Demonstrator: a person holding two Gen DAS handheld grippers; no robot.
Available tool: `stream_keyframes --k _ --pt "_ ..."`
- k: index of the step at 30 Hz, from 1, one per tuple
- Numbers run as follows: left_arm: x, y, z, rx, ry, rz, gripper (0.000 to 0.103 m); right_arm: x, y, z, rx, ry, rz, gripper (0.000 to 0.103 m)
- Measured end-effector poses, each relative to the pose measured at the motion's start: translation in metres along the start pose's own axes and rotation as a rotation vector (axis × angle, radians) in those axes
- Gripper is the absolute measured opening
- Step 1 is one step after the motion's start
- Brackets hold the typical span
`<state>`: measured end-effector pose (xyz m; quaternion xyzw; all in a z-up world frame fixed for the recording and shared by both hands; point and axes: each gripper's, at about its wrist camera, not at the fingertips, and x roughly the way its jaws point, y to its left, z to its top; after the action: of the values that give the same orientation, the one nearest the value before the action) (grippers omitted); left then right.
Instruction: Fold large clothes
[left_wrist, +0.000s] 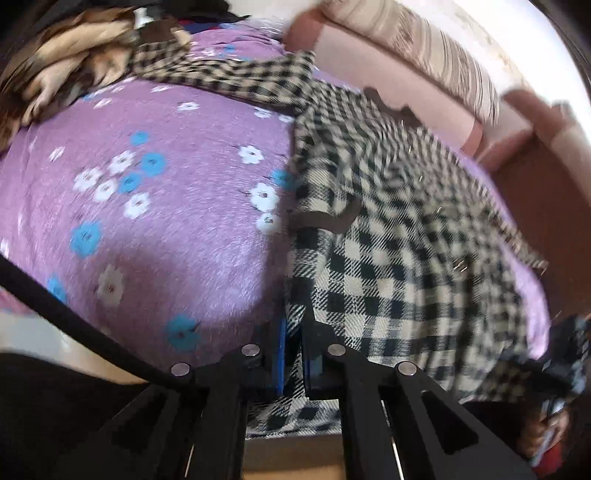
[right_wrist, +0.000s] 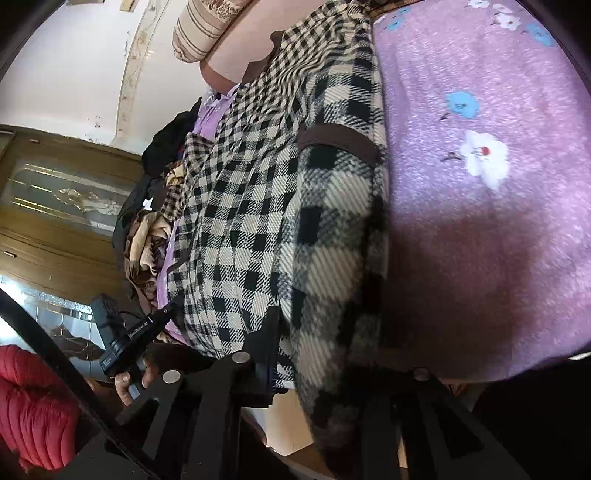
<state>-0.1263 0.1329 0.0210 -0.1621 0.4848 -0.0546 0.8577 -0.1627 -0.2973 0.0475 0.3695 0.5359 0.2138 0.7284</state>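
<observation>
Motion blur smears the checked garment (left_wrist: 388, 229); it hides the right gripper (right_wrist: 325, 369) jaws.

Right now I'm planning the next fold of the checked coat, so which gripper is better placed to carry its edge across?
Left, probably. The left gripper is shut on the checked coat's hem, bare purple bedspread ahead. The right gripper has cloth draped between wide fingers, grip unclear.

Our left wrist view sits low at the bed's edge, close over the checked garment (left_wrist: 388, 229), facing across the purple floral blanket (left_wrist: 155, 206) toward the striped pillow (left_wrist: 424, 48) at upper right. Our right wrist view is rolled sideways, equally close; both share garment, blanket and pillow.
</observation>
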Motion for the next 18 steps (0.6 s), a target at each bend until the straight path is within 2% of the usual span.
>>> stream_keyframes --k 5,8,11,12,13,14,15,18 --pt "-0.033 0.017 -0.011 -0.013 -0.02 0.048 0.002 -0.021 0.0 -0.019 -0.011 -0.005 -0.057 0.008" --pt "-0.047 0.022 -0.015 0.004 -0.036 0.107 0.0 -0.023 -0.006 -0.024 -0.008 0.021 -0.135 0.01" --pt "-0.062 0.032 -0.007 -0.019 -0.082 0.117 0.003 -0.039 -0.01 -0.022 0.001 -0.001 -0.122 0.014" --pt "-0.066 0.037 0.001 -0.034 -0.103 0.125 0.014 -0.049 -0.006 -0.017 -0.02 -0.032 -0.126 0.017" --pt "-0.068 0.041 0.008 -0.046 -0.119 0.135 0.033 -0.056 0.0 -0.013 -0.045 -0.059 -0.139 0.027" --pt "-0.069 0.045 0.018 -0.066 -0.14 0.155 0.042 -0.061 0.004 -0.01 -0.065 -0.078 -0.151 0.04" --pt "-0.071 0.05 0.033 -0.093 -0.179 0.178 0.053 -0.068 0.012 -0.003 -0.103 -0.106 -0.174 0.042" --pt "-0.066 0.059 0.075 -0.131 -0.251 0.208 0.067 -0.07 0.037 0.011 -0.199 -0.144 -0.26 0.043"
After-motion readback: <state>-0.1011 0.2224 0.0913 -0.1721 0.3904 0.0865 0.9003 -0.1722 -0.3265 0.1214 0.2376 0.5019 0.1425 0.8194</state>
